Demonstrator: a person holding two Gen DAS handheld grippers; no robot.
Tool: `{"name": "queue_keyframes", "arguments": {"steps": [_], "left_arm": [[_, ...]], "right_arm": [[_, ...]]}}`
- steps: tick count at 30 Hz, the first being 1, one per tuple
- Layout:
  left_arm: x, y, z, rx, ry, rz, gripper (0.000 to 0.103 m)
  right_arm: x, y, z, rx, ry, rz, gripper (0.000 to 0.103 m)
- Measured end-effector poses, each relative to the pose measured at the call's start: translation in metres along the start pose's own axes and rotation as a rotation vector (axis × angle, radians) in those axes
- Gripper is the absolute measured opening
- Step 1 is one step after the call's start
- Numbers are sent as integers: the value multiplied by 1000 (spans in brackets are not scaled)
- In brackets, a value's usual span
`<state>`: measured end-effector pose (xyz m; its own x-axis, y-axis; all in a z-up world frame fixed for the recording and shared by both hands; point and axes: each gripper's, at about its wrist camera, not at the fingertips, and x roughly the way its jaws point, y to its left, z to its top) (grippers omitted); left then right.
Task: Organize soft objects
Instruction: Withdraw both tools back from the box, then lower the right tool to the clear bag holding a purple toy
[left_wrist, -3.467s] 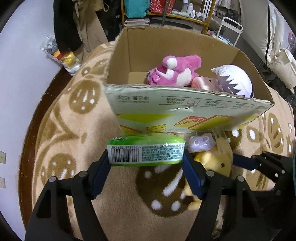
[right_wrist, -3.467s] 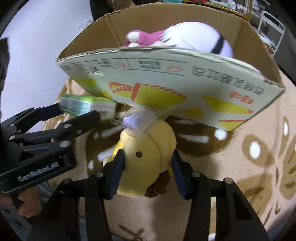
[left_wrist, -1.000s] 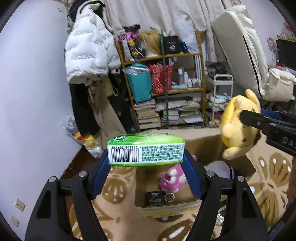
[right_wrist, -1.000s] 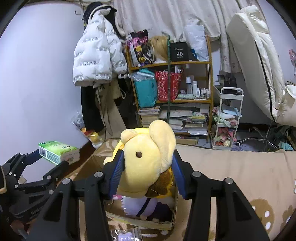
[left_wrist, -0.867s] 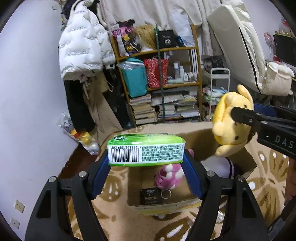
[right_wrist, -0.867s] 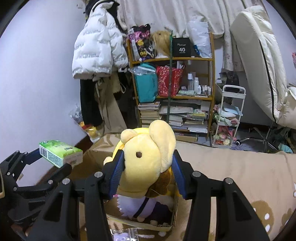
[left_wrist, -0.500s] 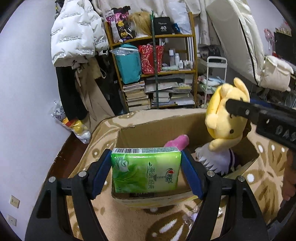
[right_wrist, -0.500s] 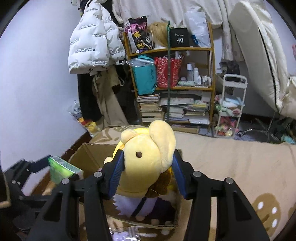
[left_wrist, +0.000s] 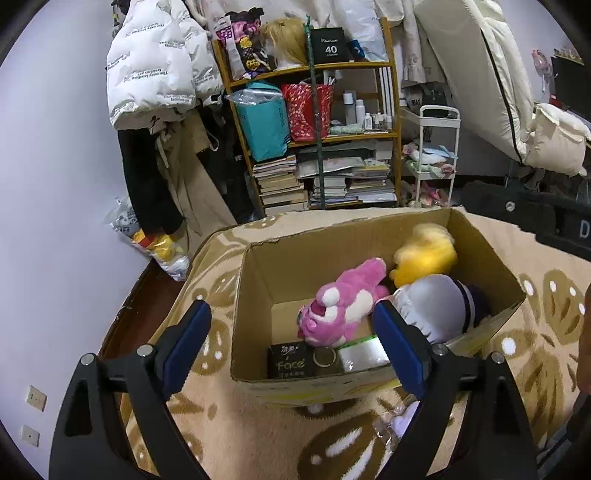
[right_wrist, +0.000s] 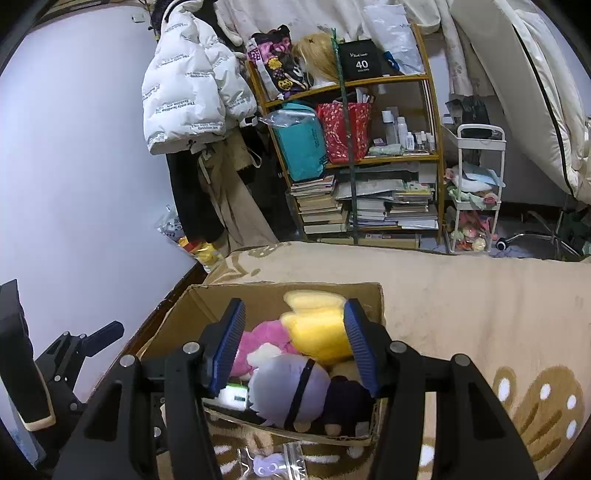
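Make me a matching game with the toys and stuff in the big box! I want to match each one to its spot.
Things:
1. yellow plush
2. pink plush
3. black tissue pack
4. silver-haired doll

Places in the cardboard box:
A. near front wall, left of the green tissue pack
B. far right corner
C. middle of the box
D. right side, near front

Pairs: 1-B, 2-C, 3-A, 4-D

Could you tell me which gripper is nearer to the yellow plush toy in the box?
Right. The right gripper is open directly above the yellow plush toy, framing it. The left gripper is open over the near left end of the cardboard box, away from the toy.
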<state>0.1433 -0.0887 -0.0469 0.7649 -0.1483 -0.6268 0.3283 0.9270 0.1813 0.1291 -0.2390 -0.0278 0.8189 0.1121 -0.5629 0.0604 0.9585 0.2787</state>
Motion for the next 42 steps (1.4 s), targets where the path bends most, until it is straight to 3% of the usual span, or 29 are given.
{"name": "queue_keyframes", "arguments": {"steps": [4, 8, 18, 24, 29, 42], "left_arm": [[-5, 5, -2, -22, 9, 16, 90], [-18, 11, -2, -45, -2, 37, 99], [-63, 24, -13, -64, -38, 77, 100], [-94, 45, -23, -189, -28, 48, 101], [-115, 52, -26, -176, -49, 100, 101], [-142, 62, -45, -167, -48, 93, 101]], "right_arm": [[-3, -1, -2, 6, 12, -23, 69], [-7, -3, -3, 11, 21, -34, 72], [-37, 5, -7, -11, -14, -53, 99], [-59, 19, -13, -64, -29, -59, 103], [-72, 29, -20, -108, -16, -59, 103], [-66, 43, -51, -148, 93, -80, 103]]}}
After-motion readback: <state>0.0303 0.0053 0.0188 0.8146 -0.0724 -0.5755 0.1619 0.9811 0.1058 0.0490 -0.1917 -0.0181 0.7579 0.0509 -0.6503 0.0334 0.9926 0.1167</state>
